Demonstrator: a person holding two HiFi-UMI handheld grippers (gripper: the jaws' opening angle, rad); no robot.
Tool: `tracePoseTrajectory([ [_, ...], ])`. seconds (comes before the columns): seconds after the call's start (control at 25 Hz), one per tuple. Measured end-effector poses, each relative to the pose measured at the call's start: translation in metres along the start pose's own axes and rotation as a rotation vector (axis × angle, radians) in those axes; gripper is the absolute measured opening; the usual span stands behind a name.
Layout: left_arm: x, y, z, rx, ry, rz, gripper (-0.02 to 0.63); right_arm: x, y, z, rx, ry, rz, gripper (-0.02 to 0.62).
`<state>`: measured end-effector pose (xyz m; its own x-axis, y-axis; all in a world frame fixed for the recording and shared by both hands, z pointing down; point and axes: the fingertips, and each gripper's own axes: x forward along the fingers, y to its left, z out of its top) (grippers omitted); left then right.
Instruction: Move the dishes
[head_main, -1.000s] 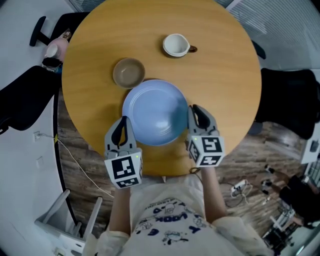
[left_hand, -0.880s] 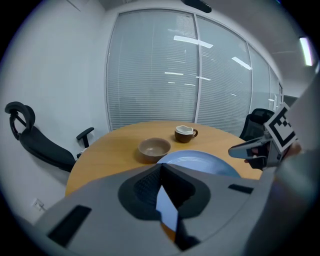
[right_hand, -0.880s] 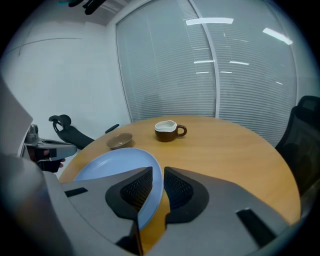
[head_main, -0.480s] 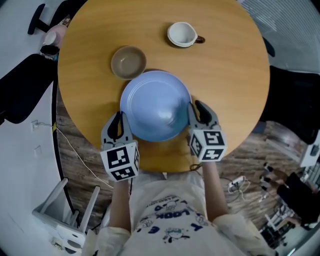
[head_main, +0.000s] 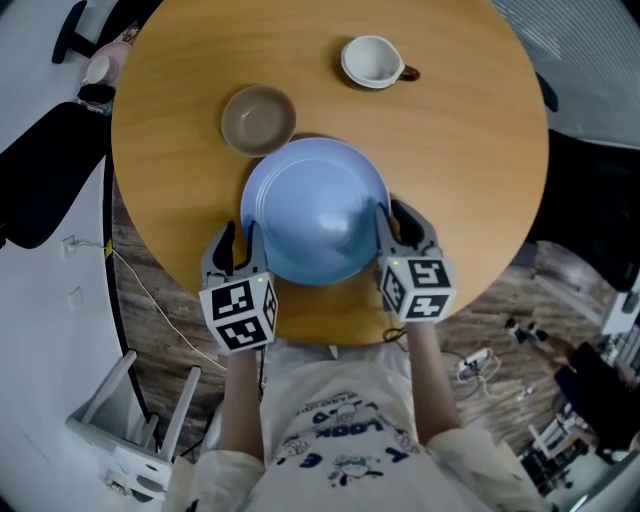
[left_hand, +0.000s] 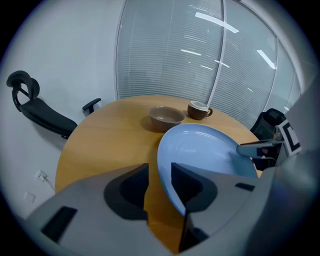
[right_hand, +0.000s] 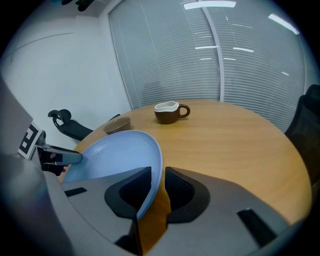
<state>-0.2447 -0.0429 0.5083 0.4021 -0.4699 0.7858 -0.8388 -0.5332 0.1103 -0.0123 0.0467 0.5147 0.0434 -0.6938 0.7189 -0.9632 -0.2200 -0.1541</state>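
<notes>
Right gripper view: plate (right_hand: 115, 155) partly hides bowl (right_hand: 117, 124).

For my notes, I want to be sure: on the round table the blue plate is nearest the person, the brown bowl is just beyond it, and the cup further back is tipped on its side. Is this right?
One detail is wrong: the cup stands upright, not tipped, as the right gripper view shows. The rest holds: on the table the plate is nearest the person and the bowl is just beyond it.

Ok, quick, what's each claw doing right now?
Left claw: open, jaws just opened, blue plate rim between them, not gripped.
Right claw: open, jaws just opened, the same plate's rim between them.
</notes>
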Motion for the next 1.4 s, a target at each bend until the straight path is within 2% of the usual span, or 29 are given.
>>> tracePoseTrajectory([
  [0.12, 0.006, -0.002, -0.006, -0.023, 0.034, -0.021, 0.121, 0.003, 0.0, -0.003, 0.003, 0.018, -0.007, 0.067],
  [0.32, 0.013, -0.001, -0.012, -0.016, 0.089, -0.018, 0.12, 0.008, 0.0, -0.007, -0.01, 0.047, -0.012, 0.067],
  [0.4, 0.015, -0.002, -0.014, -0.011, 0.094, -0.028, 0.114, 0.009, 0.001, -0.009, -0.01, 0.049, -0.011, 0.063],
  [0.48, 0.015, -0.005, -0.015, -0.007, 0.089, -0.035, 0.077, 0.009, 0.0, -0.009, 0.006, 0.048, -0.002, 0.058],
  [0.68, 0.014, -0.005, -0.015, -0.051, 0.079, -0.048, 0.061, 0.009, 0.0, -0.009, 0.083, 0.049, 0.032, 0.038],
  [0.8, 0.013, -0.004, -0.016, -0.064, 0.09, -0.058, 0.057, 0.006, 0.002, -0.009, 0.094, 0.049, 0.037, 0.034],
  [1.16, 0.004, -0.016, -0.006, -0.015, 0.087, -0.093, 0.057, -0.01, -0.006, -0.005, 0.115, 0.034, -0.006, 0.034],
  [1.4, 0.003, -0.032, 0.01, 0.03, 0.068, -0.158, 0.055, -0.028, -0.02, 0.001, 0.156, 0.016, -0.069, 0.034],
])
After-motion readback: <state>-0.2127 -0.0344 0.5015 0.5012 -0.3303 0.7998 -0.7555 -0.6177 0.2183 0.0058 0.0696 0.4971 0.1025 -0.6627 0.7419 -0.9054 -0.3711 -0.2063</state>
